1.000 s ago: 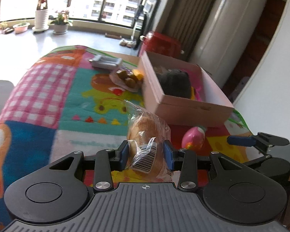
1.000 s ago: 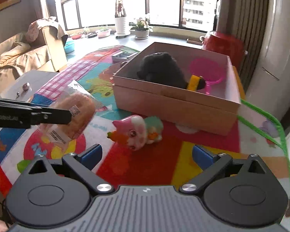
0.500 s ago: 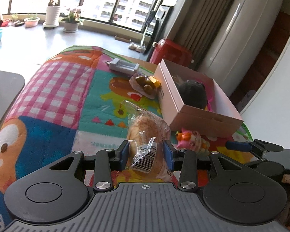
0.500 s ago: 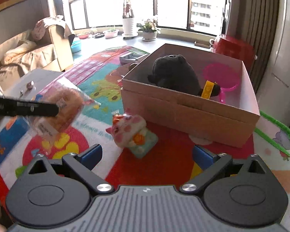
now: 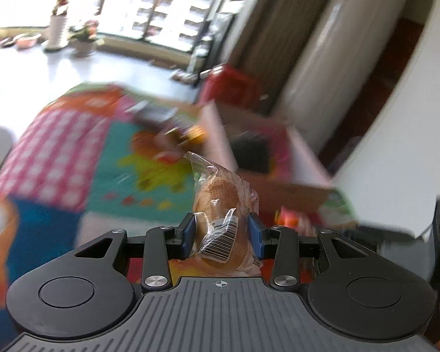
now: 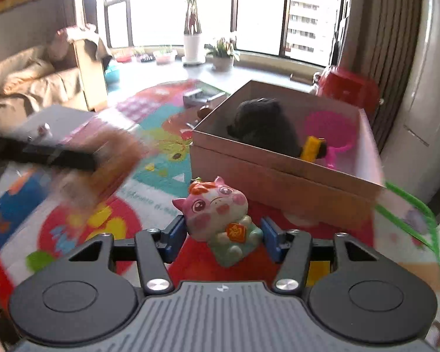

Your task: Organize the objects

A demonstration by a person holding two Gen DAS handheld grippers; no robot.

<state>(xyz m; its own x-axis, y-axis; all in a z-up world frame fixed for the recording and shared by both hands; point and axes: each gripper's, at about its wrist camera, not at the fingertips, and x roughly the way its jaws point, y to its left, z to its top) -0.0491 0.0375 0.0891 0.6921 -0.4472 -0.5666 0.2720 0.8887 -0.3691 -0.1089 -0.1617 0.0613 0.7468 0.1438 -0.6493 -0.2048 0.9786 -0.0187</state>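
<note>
- The play mat [image 6: 167,158] is the largest surface; on it stands the open cardboard box [image 6: 281,173], already holding a dark plush and pink items.
- The pig toy [image 6: 220,220] sits on the mat just in front of the box, between the right hand-held gripper [image 6: 223,234] pads, which look close to it but not clearly clamped. A second ago that hand-held gripper was spread wide, further back.
- Risk: closing off-centre could tip or squirt the rounded toy away.
- The left hand-held gripper [image 5: 222,234] is clamped on the wrapped bun [image 5: 220,205], as before; its fast swing could make the slippery wrapper slip.
</note>
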